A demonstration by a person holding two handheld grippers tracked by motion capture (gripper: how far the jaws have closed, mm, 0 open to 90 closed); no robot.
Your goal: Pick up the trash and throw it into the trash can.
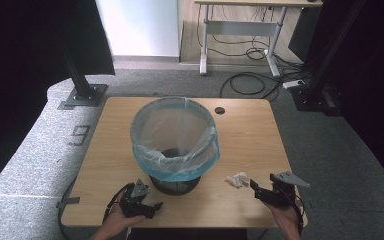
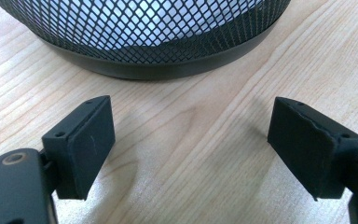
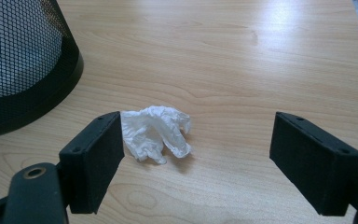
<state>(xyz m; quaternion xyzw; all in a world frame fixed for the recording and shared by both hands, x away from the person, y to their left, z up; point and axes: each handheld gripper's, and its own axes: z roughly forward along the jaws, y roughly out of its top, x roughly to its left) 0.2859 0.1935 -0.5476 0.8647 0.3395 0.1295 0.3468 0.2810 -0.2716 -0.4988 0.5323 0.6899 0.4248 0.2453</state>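
A crumpled white wad (image 3: pixel 156 131), seemingly thin plastic or tissue, is shown on the wooden tabletop (image 1: pixel 245 135), near the front edge and right of the black mesh bin (image 1: pixel 175 182) with its blue liner (image 1: pixel 172 170). The right tool (image 1: pixel 260 191) is held just right of the wad; in the right gripper view (image 3: pixel 196 161) its jaws are spread wide with nothing between the pads, the wad lying just ahead of the left jaw rather than centred. The left tool (image 1: pixel 147 206) is held near the bin's base, its jaws likewise wide and empty in the left gripper view (image 2: pixel 191 149).

Risks, as judged: because the wad sits off-centre, a straight closure is likely to catch only 1 loose fold, or the left pad may nudge it sideways toward the bin. Light, springy material may also slip out during a lift, and pads pressed too low would scrape the wood.

Clearance: open tabletop is seen beyond and to the right of the wad. The near edge lies close behind the right tool, and the liner rim overhangs the path upward to the bin mouth.
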